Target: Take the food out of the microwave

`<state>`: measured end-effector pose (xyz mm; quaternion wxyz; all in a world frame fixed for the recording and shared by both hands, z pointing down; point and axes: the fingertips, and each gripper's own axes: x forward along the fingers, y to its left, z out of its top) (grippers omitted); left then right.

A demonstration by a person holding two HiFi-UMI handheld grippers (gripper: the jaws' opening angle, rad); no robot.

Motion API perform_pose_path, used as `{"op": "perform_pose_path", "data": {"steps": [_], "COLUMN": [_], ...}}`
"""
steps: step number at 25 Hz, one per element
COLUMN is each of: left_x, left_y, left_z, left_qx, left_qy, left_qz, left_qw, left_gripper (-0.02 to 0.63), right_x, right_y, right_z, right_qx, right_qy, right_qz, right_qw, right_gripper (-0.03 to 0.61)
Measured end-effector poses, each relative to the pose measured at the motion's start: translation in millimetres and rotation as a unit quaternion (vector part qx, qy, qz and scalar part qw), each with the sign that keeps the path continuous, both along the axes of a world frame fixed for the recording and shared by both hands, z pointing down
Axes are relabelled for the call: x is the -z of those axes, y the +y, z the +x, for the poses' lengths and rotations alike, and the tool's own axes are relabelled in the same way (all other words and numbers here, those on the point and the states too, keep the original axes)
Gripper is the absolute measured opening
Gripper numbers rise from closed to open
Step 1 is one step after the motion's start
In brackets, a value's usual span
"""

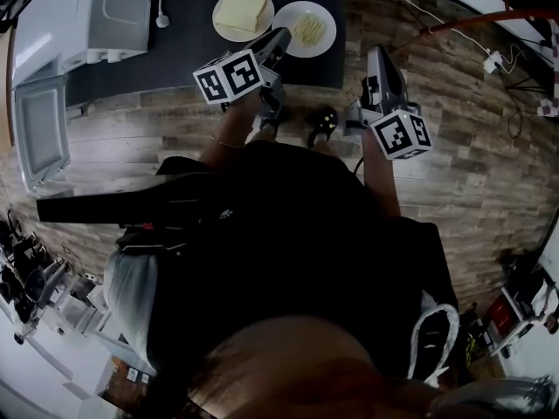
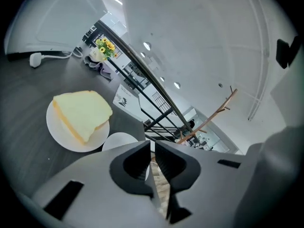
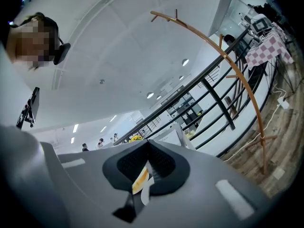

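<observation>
A white microwave stands at the left end of the dark table, its door swung open toward me. Two white plates sit on the table: one with a thick pale bread slice, one with pale strips of food. My left gripper hovers just over the near rim of the second plate, jaws drawn together with only a thin slit and nothing in them. My right gripper hangs right of the table over the floor, shut and empty, pointing level at a railing.
A white plug and cable lie on the table beside the microwave. Yellow flowers stand beyond the table's far edge. Wood-plank floor with cables spreads to the right. A small black object lies on the floor by the table's near edge.
</observation>
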<state>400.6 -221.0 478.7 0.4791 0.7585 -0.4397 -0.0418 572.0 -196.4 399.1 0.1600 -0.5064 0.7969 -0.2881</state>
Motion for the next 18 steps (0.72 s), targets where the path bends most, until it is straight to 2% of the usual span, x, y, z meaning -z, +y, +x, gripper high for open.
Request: {"op": "perform_pose_path", "data": {"steps": [4,8,13,18], "left_x": [20,39,64,84], "left_y": [-7,-6,-5,0], "left_z": [-5,-3,4,8], "left_qx": [0.000,-0.012,-0.031,-0.045], "left_qy": [-0.035,-0.043,-0.074,-0.094], "left_qz": [0.045,0.078,0.137,0.170], "left_qw": [0.9984,0.9959,0.9873,0.9800], "left_gripper": [0.007,0.006,0.006,0.006], "right_x": [8,19,29,43], "right_y": [-5,-6,-9,-8], "right_z": [-8,-13,-13,-16], "right_qx": [0.009,0.014,0.018,0.024], "right_qy": [0.000,0.005,0.014,0.030], "right_qz": [0.008,0.018,0.035,0.050], "right_qw": [1.000,1.000,0.999,0.998], "right_gripper": [0.000,0.000,0.000,0.000]}}
